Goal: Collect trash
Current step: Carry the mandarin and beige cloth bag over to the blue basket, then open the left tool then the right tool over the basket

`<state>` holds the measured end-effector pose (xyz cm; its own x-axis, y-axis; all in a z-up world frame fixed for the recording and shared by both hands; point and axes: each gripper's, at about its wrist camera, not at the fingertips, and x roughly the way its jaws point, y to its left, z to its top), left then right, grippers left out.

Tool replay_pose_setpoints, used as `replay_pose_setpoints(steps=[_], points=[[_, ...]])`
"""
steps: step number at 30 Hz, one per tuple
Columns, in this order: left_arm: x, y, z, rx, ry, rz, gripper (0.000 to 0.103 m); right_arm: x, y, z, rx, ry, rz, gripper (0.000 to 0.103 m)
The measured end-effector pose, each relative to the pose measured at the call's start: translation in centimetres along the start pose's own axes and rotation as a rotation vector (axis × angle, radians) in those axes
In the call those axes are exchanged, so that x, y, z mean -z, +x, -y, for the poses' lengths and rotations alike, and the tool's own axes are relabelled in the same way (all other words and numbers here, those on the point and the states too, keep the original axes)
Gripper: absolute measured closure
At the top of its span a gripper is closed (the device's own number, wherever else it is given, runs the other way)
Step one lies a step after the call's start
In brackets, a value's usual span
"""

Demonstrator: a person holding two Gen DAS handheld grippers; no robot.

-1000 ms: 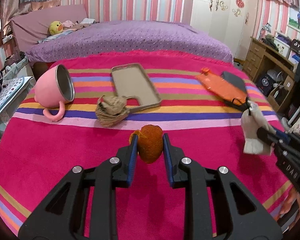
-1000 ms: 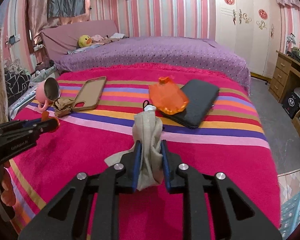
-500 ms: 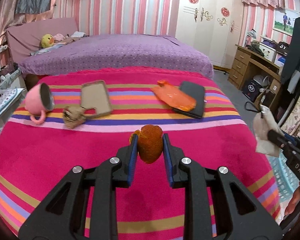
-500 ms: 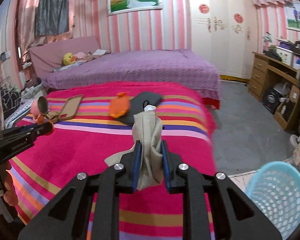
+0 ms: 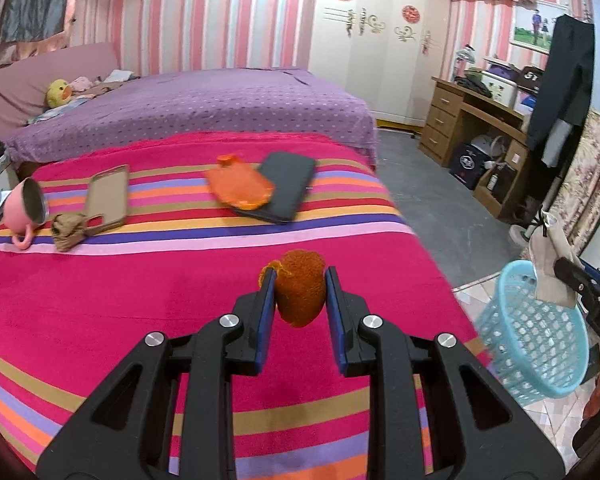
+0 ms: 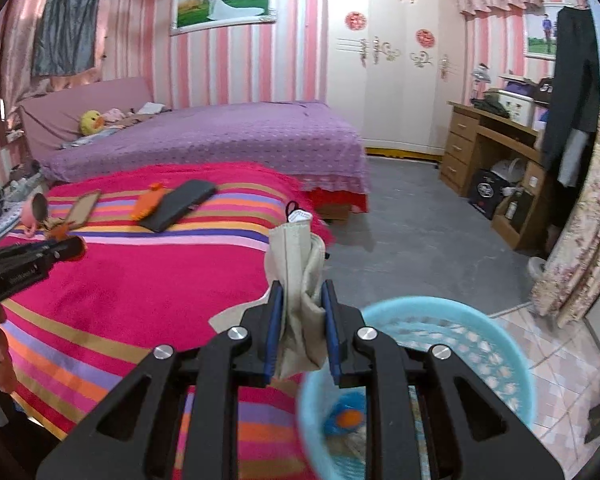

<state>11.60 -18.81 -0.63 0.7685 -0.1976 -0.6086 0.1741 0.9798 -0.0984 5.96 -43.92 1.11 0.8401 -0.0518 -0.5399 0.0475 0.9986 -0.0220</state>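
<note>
The left gripper (image 5: 300, 292) is pinched on a piece of orange peel (image 5: 301, 293), its blue pads pressed against both sides of the rind, and it hangs over the near part of the striped blanket (image 5: 140, 300). The right gripper (image 6: 302, 324) is clamped on a crumpled beige face mask (image 6: 298, 280), whose ear loop sticks up above the jaws. The blue mesh basket (image 6: 480, 328) stands on the floor just off the blanket's near right corner, and the mask is held at the basket's near rim, over the gap between blanket and basket. Inside the basket something blue and orange lies at the bottom, too blurred to name.

Farther up the blanket from the peel, an orange plastic bag (image 5: 240, 188) lies partly on a dark flat case (image 5: 288, 184), the two touching. Toward the blanket's left edge a tan phone case (image 5: 108, 196) lies open side up, with a crumpled brown wad of paper (image 5: 68, 230) touching its near corner. Just left of the wad a pink mug (image 5: 22, 212) lies on its side, its mouth turned toward the wad. Beyond the blanket's far edge spreads a purple bedspread (image 5: 204, 108)
</note>
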Motion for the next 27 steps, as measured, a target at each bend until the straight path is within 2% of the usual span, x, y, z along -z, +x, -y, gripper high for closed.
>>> replay_pose_setpoints(steps=[8, 15, 22, 27], points=[[0.9, 0.7, 7.1, 0.081, 0.076, -0.019, 0.080, 1.7, -2.1, 6.9, 0.102, 0.044, -0.008, 0.083], [1.9, 1.3, 13.7, 0.173, 0.118, -0.059, 0.080, 3.5, -3.3, 11.0, 0.161, 0.077, -0.011, 0.083], [3.9, 1.2, 21.7, 0.234, 0.256, -0.044, 0.080, 6.0, -3.2, 15.0, 0.193, 0.140, -0.025, 0.083], [4.4, 2.3, 24.8, 0.280, 0.242, -0.088, 0.080, 6.9, -3.0, 16.8, 0.206, 0.174, -0.023, 0.083]])
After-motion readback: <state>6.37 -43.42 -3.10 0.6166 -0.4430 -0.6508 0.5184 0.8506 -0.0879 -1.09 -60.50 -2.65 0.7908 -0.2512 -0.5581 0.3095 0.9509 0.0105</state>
